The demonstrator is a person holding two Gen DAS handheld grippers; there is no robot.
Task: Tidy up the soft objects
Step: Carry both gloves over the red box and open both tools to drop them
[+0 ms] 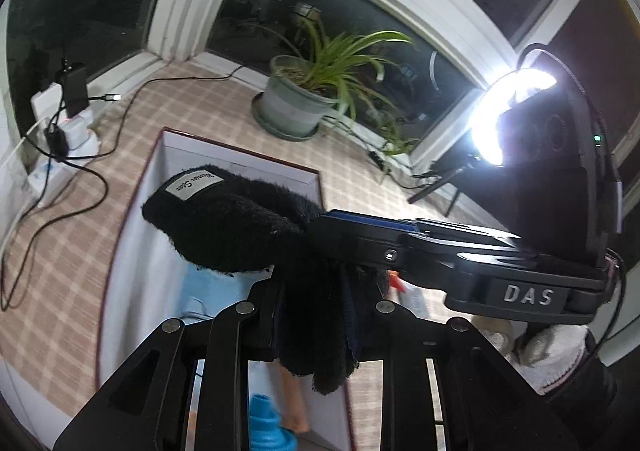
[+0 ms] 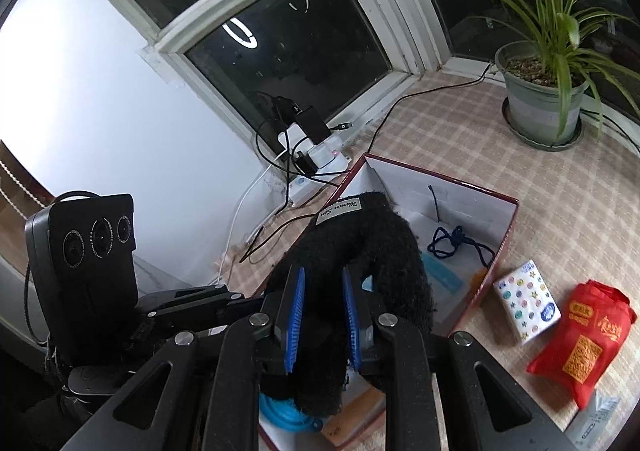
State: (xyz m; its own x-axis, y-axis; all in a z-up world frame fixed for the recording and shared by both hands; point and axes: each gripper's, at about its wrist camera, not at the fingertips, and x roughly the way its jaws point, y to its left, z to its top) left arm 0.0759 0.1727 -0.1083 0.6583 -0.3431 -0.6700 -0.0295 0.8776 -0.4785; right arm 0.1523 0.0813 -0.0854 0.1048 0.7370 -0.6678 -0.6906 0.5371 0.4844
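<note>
A fuzzy black cloth with a white label [image 1: 236, 223] [image 2: 360, 251] hangs over an open white box with a red rim [image 1: 132, 203] [image 2: 460, 195]. My left gripper [image 1: 316, 315] is shut on the cloth's lower folds. My right gripper [image 2: 320, 315] also holds the cloth between its blue pads [image 2: 294, 315]; it reaches in from the right in the left wrist view [image 1: 360, 231]. A blue item [image 1: 268, 427] [image 2: 288, 415], a dark blue cord [image 2: 456, 243] and a light blue item [image 2: 444, 275] lie in the box.
A potted spider plant [image 1: 304, 99] [image 2: 544, 99] stands by the window. A power strip with chargers and cables [image 1: 68, 123] [image 2: 316, 155] sits in the corner. A white patterned pack [image 2: 528, 299] and a red bag [image 2: 588, 339] lie right of the box on the checked cloth.
</note>
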